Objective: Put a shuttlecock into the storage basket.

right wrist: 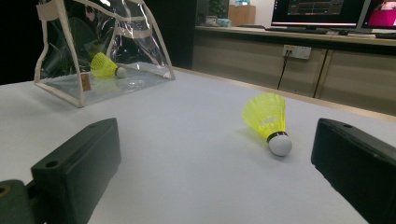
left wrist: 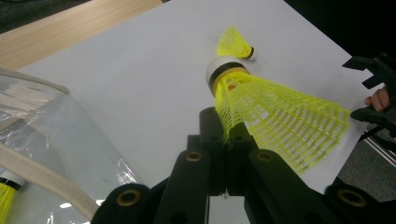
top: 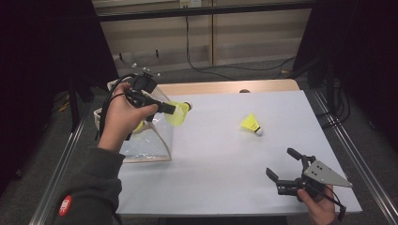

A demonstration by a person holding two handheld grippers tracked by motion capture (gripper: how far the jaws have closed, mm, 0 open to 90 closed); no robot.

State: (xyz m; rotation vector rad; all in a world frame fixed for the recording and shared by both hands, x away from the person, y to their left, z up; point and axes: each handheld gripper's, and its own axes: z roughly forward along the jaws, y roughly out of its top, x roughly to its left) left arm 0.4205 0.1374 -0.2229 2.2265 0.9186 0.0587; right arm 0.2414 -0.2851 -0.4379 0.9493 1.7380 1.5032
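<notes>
My left gripper (top: 172, 109) hangs over the table's left side, just right of a clear bag (top: 150, 140), and is shut on the mesh skirt of a yellow shuttlecock (top: 181, 113). In the left gripper view the jaws (left wrist: 226, 128) pinch that skirt (left wrist: 280, 116), white cork pointing away. A second yellow shuttlecock (top: 251, 123) lies on the white table, right of centre. My right gripper (top: 281, 162) is near the front right edge, open, with nothing between its jaws (right wrist: 217, 140); that shuttlecock (right wrist: 268, 116) lies ahead of them. Another shuttlecock (right wrist: 105, 65) lies inside the bag (right wrist: 60, 88).
The white table (top: 220, 154) has a wooden strip (top: 225, 87) along its far edge and metal rails on both sides. The bag stands at the left edge with its opening up. Cables run over the floor behind the table.
</notes>
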